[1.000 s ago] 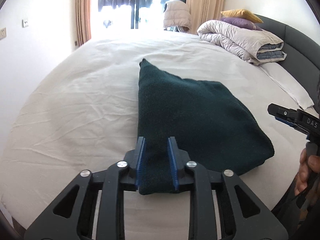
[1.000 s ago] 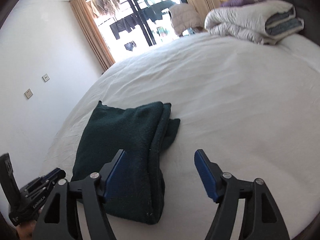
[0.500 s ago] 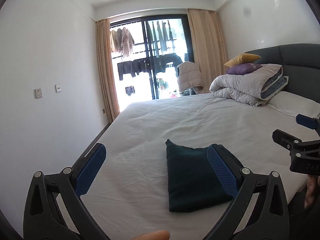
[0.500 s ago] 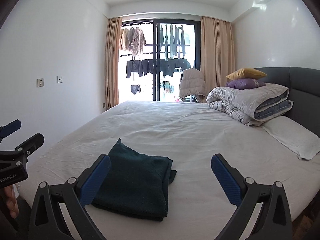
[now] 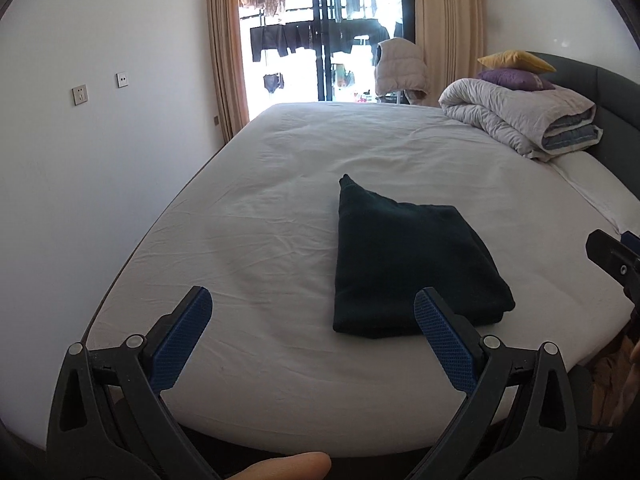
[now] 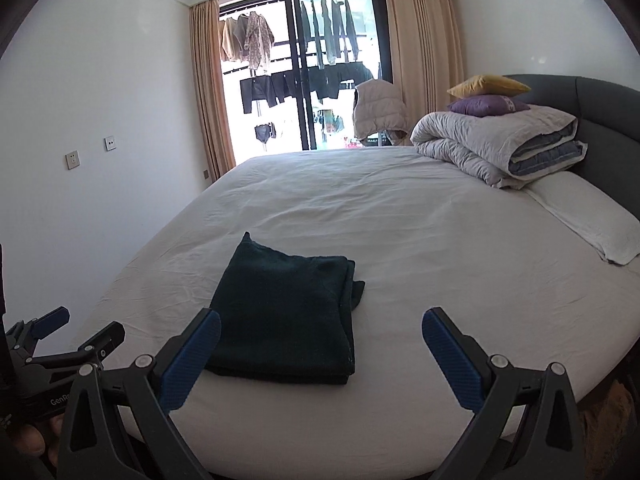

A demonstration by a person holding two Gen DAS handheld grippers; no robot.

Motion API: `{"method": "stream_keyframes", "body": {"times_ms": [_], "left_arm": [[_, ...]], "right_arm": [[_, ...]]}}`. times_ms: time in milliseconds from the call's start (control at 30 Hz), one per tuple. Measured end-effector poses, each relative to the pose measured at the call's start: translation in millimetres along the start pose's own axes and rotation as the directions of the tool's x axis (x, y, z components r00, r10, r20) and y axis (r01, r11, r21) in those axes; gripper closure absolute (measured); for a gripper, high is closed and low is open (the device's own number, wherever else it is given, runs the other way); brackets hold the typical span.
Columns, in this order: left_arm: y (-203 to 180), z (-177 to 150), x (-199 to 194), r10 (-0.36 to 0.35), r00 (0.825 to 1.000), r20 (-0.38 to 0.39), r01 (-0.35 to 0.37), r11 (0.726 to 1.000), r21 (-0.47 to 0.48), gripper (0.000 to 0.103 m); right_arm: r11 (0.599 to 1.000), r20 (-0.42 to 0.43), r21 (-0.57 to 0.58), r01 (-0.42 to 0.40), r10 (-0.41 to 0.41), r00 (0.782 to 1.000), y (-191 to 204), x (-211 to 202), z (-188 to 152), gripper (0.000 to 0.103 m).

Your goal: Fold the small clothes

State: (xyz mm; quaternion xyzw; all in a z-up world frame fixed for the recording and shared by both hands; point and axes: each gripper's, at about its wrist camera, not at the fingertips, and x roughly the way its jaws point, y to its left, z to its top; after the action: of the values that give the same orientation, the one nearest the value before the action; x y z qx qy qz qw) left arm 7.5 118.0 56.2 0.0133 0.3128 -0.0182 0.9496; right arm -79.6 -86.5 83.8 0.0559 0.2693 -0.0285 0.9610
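— Left side first?
— Left gripper (image 5: pixel 312 334) spread wide, pinching nothing, held back off the near edge of the bed (image 5: pixel 280 216). White wall with a socket and switch beyond, then beige curtains (image 6: pixel 210 92) and a balcony door hung with laundry.

— And the garment?
— Dark green knit sweater (image 6: pixel 288 312), folded into a compact stack, lying flat on the white sheet near the front edge, apart from both tools. One far corner poking up a little; a loose flap peeking out on the stack's right side.

— Right side?
— Right gripper (image 6: pixel 320 356) also spread, gripping nothing, hovering short of the mattress. Farther right, rolled grey duvet (image 6: pixel 496 144) with purple and yellow cushions on top, white pillow (image 6: pixel 588 216) against the dark headboard.

— Progress?
— Folding of this piece seemingly done, released and resting. Left, at most: tucking that stray flap. No other small clothes visible on the bed.
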Motion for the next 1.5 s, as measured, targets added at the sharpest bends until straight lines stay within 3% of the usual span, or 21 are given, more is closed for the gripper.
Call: {"method": "stream_keyframes", "body": {"times_ms": [267, 733, 1500], "left_arm": [[-5.4, -12.6, 32.4, -0.009, 0.998, -0.059, 0.009, 1.0, 0.006, 0.0], [-4.0, -23.6, 55.8, -0.025, 0.99, -0.139, 0.024, 1.0, -0.01, 0.0], [-3.3, -25.9, 60.8, -0.028, 0.987, -0.161, 0.026, 1.0, -0.011, 0.0]], "right_arm": [[1.0, -0.074, -0.006, 0.008, -0.009, 0.997, -1.4, 19.8, -18.4, 0.0], [0.999, -0.146, -0.017, 0.039, -0.041, 0.988, -3.1, 39.5, -27.3, 0.0], [0.999, -0.172, -0.016, 0.029, -0.032, 0.985, -1.9, 45.2, -30.8, 0.0]]}}
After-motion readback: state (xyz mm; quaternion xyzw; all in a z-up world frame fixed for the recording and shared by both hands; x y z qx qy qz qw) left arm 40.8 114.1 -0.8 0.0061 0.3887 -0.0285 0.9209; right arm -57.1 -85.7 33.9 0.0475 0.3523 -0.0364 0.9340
